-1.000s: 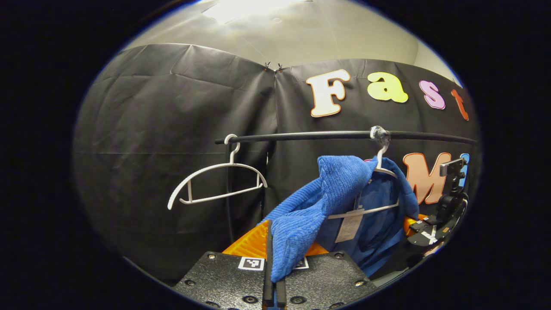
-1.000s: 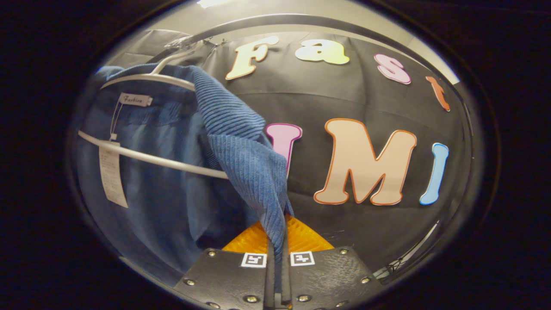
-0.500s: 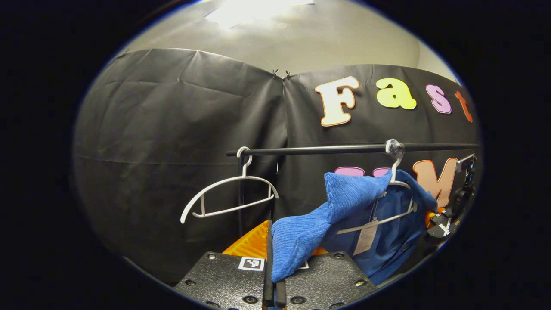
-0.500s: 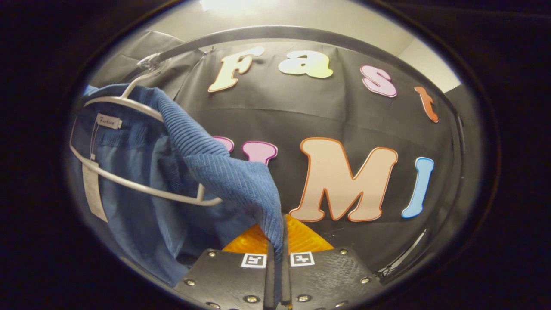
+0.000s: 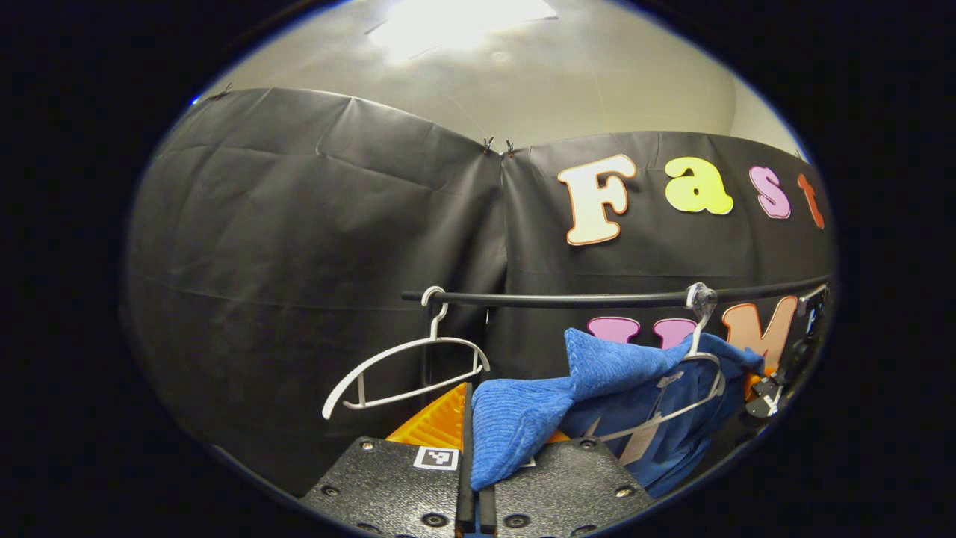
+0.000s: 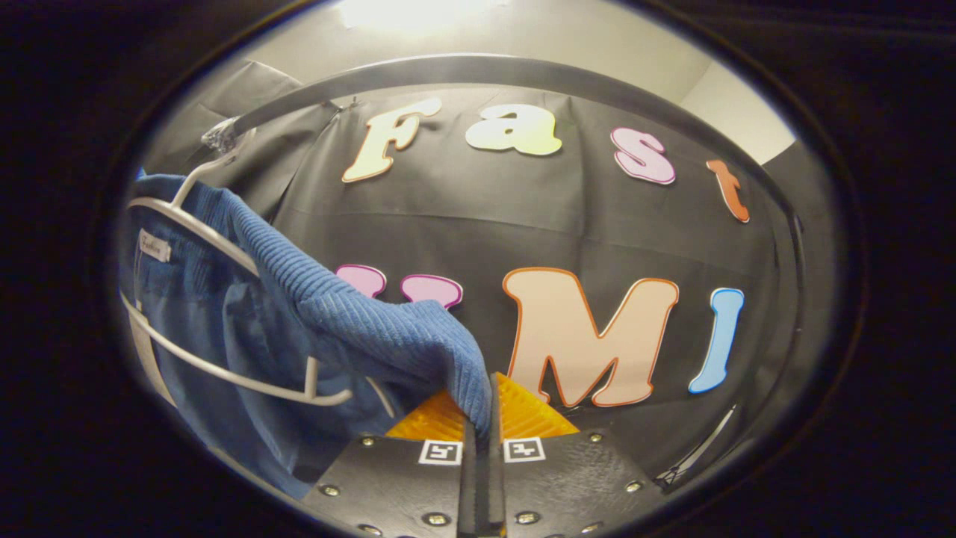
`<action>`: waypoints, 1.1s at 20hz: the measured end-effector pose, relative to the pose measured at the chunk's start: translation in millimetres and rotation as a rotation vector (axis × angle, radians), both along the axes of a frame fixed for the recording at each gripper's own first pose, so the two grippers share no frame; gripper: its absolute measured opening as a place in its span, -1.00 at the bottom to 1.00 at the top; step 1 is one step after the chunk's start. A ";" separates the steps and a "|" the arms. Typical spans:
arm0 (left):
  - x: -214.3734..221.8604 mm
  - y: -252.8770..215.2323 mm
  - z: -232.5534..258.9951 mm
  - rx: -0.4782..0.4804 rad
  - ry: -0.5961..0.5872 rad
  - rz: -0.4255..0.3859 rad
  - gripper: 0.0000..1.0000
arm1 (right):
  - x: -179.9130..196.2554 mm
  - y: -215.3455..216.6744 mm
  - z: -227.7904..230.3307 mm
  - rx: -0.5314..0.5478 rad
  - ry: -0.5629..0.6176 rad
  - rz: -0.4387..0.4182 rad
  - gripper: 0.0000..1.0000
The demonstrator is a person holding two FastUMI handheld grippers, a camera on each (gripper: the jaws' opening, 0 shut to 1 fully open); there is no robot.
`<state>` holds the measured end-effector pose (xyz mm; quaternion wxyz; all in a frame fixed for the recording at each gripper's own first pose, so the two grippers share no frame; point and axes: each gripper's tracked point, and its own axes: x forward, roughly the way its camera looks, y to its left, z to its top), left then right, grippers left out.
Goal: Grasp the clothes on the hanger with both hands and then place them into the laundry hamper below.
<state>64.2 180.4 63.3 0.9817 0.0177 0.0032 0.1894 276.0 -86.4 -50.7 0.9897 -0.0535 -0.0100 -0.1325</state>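
Along the black rail (image 5: 567, 300), L to R: bare white plastic hanger (image 5: 407, 369), then blue ribbed knit garment (image 5: 597, 373) half off its white hanger (image 6: 224, 314). Left claw (image 5: 473, 478) & right claw (image 6: 482, 478) both clenched on fabric. Pull both shoulders evenly so nothing snags.
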 end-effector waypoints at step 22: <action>47.6 39.7 -65.0 0.010 0.089 -0.048 -0.88 | 24.9 -7.9 -17.2 0.003 0.014 -0.015 -0.88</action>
